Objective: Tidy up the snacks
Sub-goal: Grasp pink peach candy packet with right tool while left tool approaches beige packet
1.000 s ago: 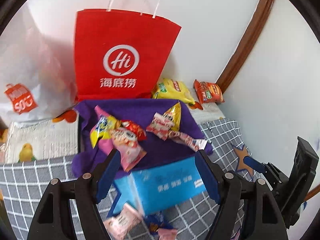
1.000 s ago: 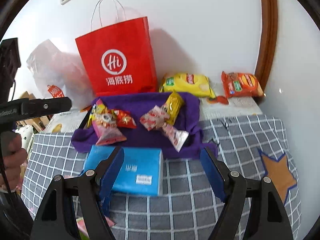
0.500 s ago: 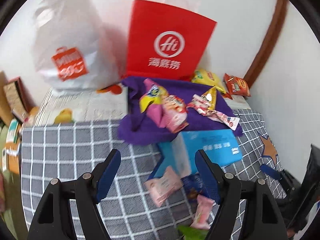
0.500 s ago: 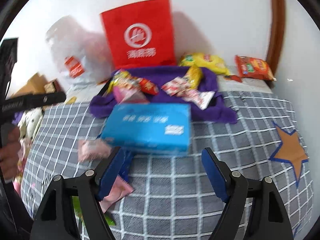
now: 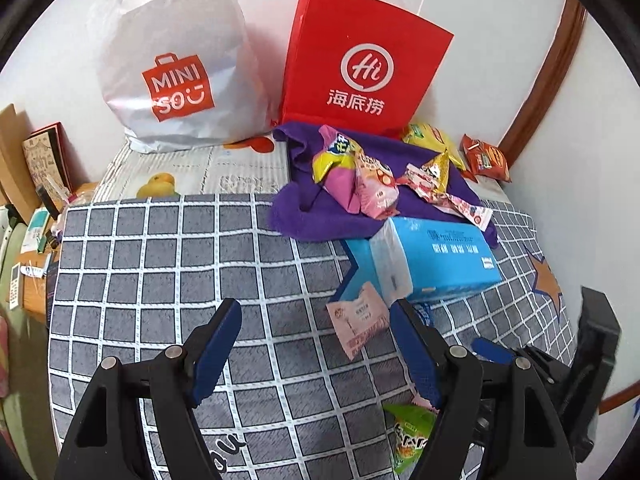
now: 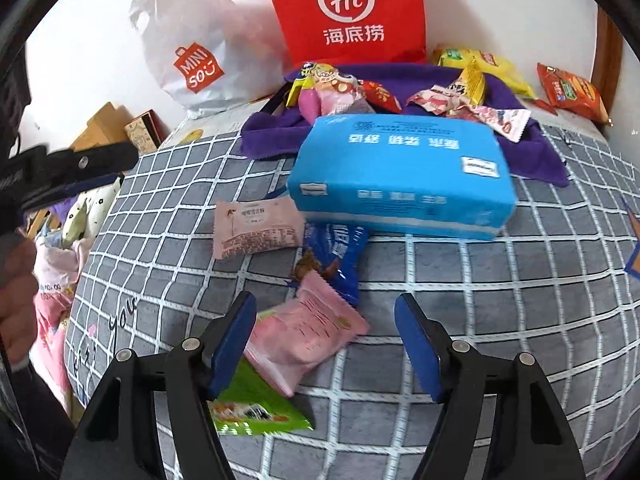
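Right tool [image 6: 325, 344], jaws just narrowed but gripping nothing, straddles the pink packet [image 6: 308, 336] ready for pickup; left tool [image 5: 316, 354] released, empty.

I see a matt woven grid cloth [image 6: 480, 320] under everything, w/ a fuzzy purple towel [image 6: 536, 152] upper centre. Red bag [image 5: 360, 60] looks like matt paper, white bag [image 5: 172, 60] thin crinkly plastic. Blue tissue pack [image 6: 400, 168] & pink wrapper [image 6: 308, 336] are glossy film.

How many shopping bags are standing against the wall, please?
2: a white plastic bag on the left and a red paper bag right of it; others may be hidden.
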Motion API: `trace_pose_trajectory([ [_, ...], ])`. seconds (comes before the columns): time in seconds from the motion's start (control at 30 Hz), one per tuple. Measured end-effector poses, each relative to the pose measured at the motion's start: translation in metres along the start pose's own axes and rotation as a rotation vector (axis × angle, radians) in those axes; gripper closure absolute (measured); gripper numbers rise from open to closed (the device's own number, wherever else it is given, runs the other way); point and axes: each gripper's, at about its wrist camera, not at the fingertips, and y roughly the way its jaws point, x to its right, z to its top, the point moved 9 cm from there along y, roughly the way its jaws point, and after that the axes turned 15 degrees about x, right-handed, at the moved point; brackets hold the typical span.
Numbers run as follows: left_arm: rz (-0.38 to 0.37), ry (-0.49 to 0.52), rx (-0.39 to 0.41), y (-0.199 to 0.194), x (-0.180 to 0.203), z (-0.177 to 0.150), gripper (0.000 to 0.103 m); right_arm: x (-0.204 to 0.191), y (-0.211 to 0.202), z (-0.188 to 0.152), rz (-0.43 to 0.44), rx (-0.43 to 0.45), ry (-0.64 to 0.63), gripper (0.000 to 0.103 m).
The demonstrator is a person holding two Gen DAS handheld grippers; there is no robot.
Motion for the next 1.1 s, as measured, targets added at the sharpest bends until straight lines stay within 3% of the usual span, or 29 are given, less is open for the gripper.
trace_pose_trajectory([
  [0.2,-0.015,0.01,-0.008,0.002,0.003,-0.003,0.028,-0.001,0.025,-0.007,-0.06,-0.054,-0.034,0.034],
  [0.4,-0.032,0.01,-0.013,0.006,0.006,-0.007,0.028,0.023,0.021,-0.02,-0.114,-0.103,-0.086,0.037],
  [0.67,-0.048,0.009,-0.04,0.013,0.011,-0.018,0.028,0.055,0.002,-0.032,-0.114,-0.105,-0.032,0.037],
  [0.9,-0.047,0.026,-0.052,0.017,0.017,-0.022,0.028,0.043,-0.005,-0.043,-0.095,-0.083,-0.069,0.037],
  [0.93,-0.044,0.03,-0.055,0.018,0.018,-0.023,0.028,0.042,-0.004,-0.043,-0.102,-0.079,-0.085,0.041],
  [1.0,-0.036,0.044,-0.058,0.022,0.02,-0.025,0.028,0.043,-0.006,-0.045,-0.137,-0.066,-0.135,0.059],
  [1.1,-0.019,0.075,-0.065,0.029,0.023,-0.028,0.028,0.048,-0.01,-0.043,-0.14,-0.05,-0.138,0.062],
])
